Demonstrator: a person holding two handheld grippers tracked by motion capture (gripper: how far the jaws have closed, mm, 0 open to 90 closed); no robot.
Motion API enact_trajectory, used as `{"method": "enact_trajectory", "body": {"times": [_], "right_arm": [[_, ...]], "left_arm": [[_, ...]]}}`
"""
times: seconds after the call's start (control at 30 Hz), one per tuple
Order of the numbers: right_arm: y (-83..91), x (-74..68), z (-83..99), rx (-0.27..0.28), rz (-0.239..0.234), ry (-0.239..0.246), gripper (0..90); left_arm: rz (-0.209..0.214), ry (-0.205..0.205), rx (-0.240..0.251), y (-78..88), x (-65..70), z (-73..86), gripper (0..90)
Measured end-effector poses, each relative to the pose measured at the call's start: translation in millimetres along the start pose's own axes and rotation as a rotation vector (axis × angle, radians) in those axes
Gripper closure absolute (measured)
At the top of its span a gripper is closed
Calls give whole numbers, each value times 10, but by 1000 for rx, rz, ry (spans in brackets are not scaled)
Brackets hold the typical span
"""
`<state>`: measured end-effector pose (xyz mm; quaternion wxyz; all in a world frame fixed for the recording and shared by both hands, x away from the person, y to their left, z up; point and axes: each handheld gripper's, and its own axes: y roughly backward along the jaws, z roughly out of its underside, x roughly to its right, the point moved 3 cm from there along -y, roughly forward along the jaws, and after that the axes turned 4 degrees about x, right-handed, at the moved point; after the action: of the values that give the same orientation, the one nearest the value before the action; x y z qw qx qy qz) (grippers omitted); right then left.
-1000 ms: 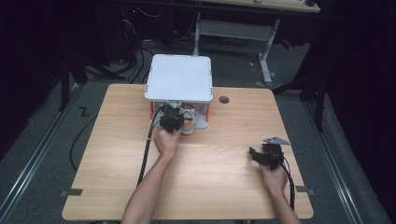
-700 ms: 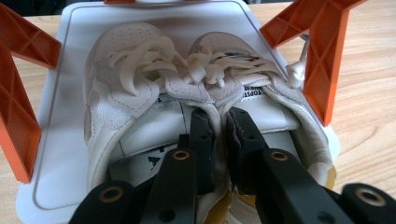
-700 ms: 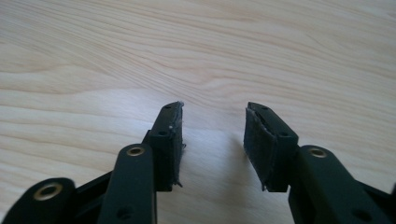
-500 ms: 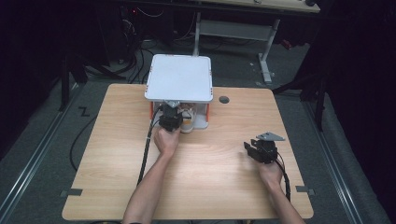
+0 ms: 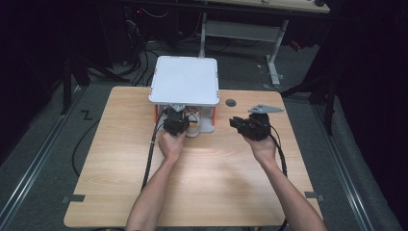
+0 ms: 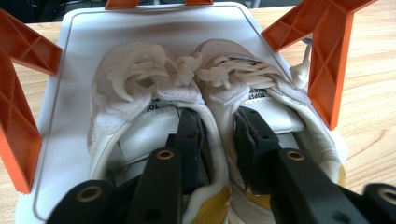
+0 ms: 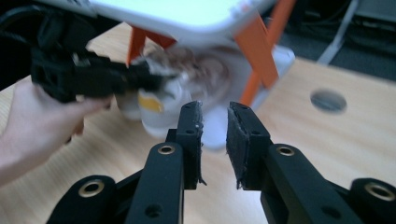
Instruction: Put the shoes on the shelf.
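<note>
A pair of white shoes (image 6: pixel 126 93) sits heels toward me on the lower tray (image 6: pixel 154 28) of a small white shelf (image 5: pixel 185 79) with orange legs (image 6: pixel 327 56). My left gripper (image 6: pixel 217 116) reaches under the shelf top with one jaw inside each shoe. The two inner heel walls stand between the jaws. Those jaws have just been opening and look slack on the walls. My right gripper (image 5: pixel 236 122) hangs above the table to the right of the shelf, pointing at it. Its jaws (image 7: pixel 215 107) have just been closing to a narrow gap with nothing between them.
The shelf stands at the far middle of a wooden table (image 5: pixel 207 187). A round cable hole (image 5: pixel 231 102) lies just right of it. Black cables (image 5: pixel 150 159) trail from both grippers along the forearms. Dark floor and desk frames (image 5: pixel 272 53) surround the table.
My right gripper has risen and travelled from the near right of the table toward the shelf, its jaws narrowing. The left hand has stayed at the shoes.
</note>
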<state>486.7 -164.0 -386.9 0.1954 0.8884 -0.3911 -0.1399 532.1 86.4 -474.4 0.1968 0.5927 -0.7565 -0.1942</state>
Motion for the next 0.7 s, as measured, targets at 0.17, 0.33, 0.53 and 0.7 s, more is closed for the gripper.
{"method": "enact_trajectory", "body": {"times": [0.17, 0.33, 0.53, 0.7], "right_arm": [[-196, -125, -326, 27, -1, 51, 773], [-431, -158, -480, 3, 19, 54, 777], [-672, -182, -636, 3, 48, 50, 778], [-766, -150, -664, -13, 70, 39, 778]], "left_arm": [[2, -3, -3, 10, -6, -3, 646], [30, 20, 0, 42, -14, -20, 539], [27, 27, 3, 88, -29, -38, 425], [14, -11, 58, 236, 13, -121, 356]]}}
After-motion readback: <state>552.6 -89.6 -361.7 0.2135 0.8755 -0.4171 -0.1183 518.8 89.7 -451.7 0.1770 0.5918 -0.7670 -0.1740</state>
